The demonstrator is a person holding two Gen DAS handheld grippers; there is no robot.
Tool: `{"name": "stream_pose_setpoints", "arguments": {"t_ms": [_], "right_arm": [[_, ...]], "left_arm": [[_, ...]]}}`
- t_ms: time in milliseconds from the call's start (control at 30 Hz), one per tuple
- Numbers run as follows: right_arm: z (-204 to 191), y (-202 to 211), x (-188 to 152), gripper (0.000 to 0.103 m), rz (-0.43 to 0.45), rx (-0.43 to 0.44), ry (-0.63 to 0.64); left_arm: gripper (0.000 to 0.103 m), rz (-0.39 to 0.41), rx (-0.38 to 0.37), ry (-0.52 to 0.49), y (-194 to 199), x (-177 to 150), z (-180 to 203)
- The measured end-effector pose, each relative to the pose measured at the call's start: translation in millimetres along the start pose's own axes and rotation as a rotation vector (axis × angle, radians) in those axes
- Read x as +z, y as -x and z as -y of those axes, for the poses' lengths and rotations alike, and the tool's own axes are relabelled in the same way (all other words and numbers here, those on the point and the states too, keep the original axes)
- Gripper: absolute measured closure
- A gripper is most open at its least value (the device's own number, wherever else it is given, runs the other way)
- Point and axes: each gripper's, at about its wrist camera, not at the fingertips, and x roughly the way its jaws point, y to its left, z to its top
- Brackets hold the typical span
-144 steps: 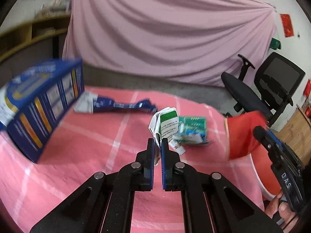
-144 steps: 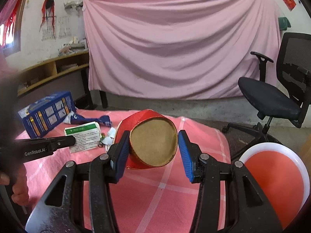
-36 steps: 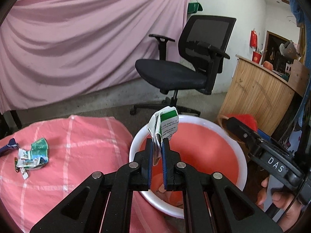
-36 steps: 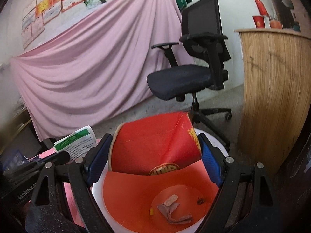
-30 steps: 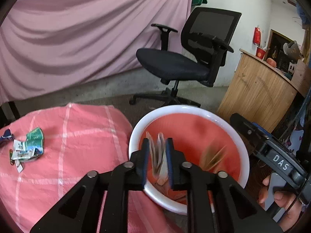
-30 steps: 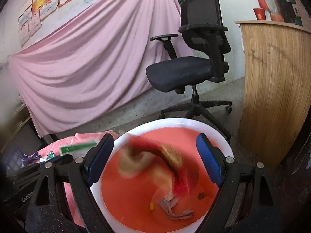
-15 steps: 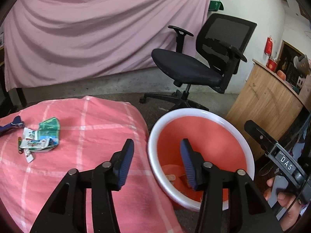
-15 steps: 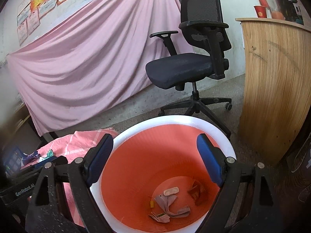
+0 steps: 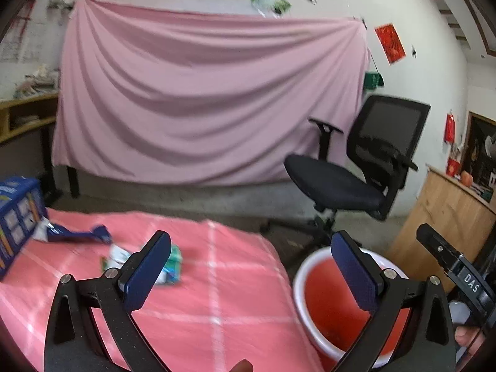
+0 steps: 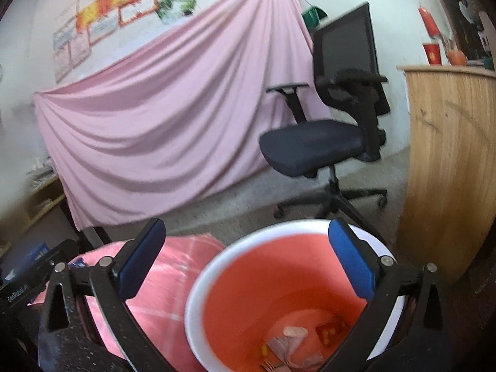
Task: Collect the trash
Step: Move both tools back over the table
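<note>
An orange bin with a white rim (image 9: 310,266) stands on the floor right of the table; in the right wrist view (image 10: 217,257) it holds several scraps of trash (image 10: 291,344) at its bottom. My left gripper (image 9: 251,266) is wide open and empty, above the table's right edge. My right gripper (image 10: 245,257) is wide open and empty, above the bin's left side. A crumpled green and white wrapper (image 9: 173,263) and a blue wrapper (image 9: 77,234) lie on the pink checked tablecloth (image 9: 217,294).
A blue box (image 9: 15,217) stands at the table's left edge. A black office chair (image 9: 356,179) stands behind the bin, also in the right wrist view (image 10: 325,142). A wooden counter (image 10: 452,167) is at the right. A pink sheet (image 9: 201,108) hangs behind.
Both grippers opened and dropped the carton and the red packet into the bin. The left gripper has since opened wider and swung left and up toward the table; the right view shifted slightly left.
</note>
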Motion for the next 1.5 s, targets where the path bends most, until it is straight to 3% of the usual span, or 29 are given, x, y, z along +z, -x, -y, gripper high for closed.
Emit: {"name": "stream_pose_setpoints", "arguments": {"t_ms": [333,733,933,1100,1500], "right_arm": [[-66,27,8,0.0,0.262,0.141,0.071],[-140,42,-9,0.0,0.407,0.245,0.22],[-169,31,-20,0.0,0.365,0.298,0.263],[-182,13,-26,0.0,0.29,0.343,0.265],[-204,-42,-47,0.0,0.048,0.299,0.397]], "left_arm": [[0.002,0.152,0.117,0.035,45,10,-58],[0.002,0.253,0.256,0.013,86,1,-121],[0.002,0.236,0.307,0.0,93,-14,-151],[0.002,0.177,0.33,0.001,84,-24,-169],[0.002,-0.07,0.33,0.002,28,-39,-193]]}}
